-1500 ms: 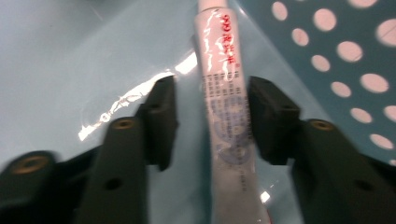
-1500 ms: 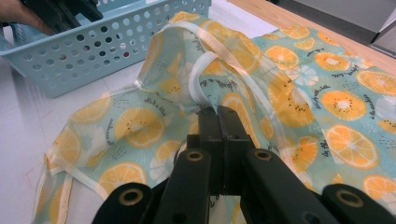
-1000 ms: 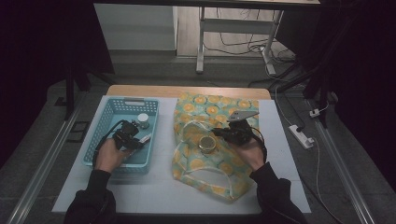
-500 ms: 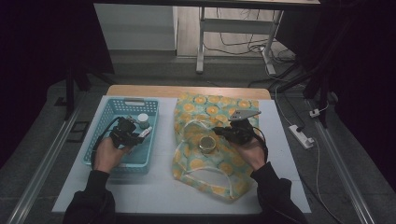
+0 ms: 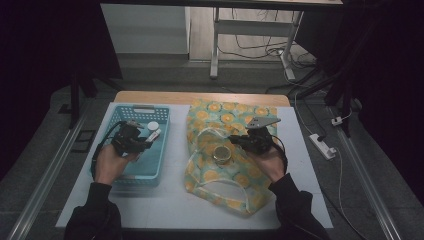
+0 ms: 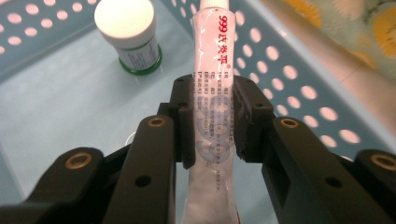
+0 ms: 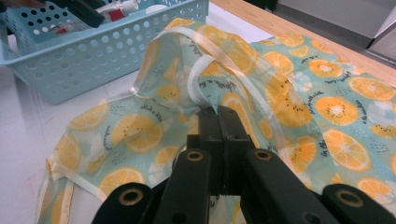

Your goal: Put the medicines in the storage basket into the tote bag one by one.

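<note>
My left gripper (image 5: 142, 141) is over the blue basket (image 5: 136, 107), shut on a white tube (image 5: 153, 135) with red print. In the left gripper view the tube (image 6: 212, 46) runs upright between the pads (image 6: 186, 116), clear of the basket floor. A white-capped bottle (image 6: 128, 32) stands on that floor beyond it. My right gripper (image 5: 237, 141) rests on the orange-slice patterned bag (image 5: 235, 117). In the right gripper view its jaws (image 7: 218, 114) are shut on the bag's fabric (image 7: 327, 107) next to a pale strap (image 7: 201, 79). A round tin (image 5: 222, 154) lies in the bag's mouth.
The basket (image 7: 102, 51) stands left of the bag on a white table (image 5: 172, 200) with a wooden far edge (image 5: 200, 97). A power strip (image 5: 322, 146) lies on the floor to the right. Metal rails run along both sides.
My left gripper has risen a little inside the basket with the tube in it. The right gripper and the bag have stayed where they were.
</note>
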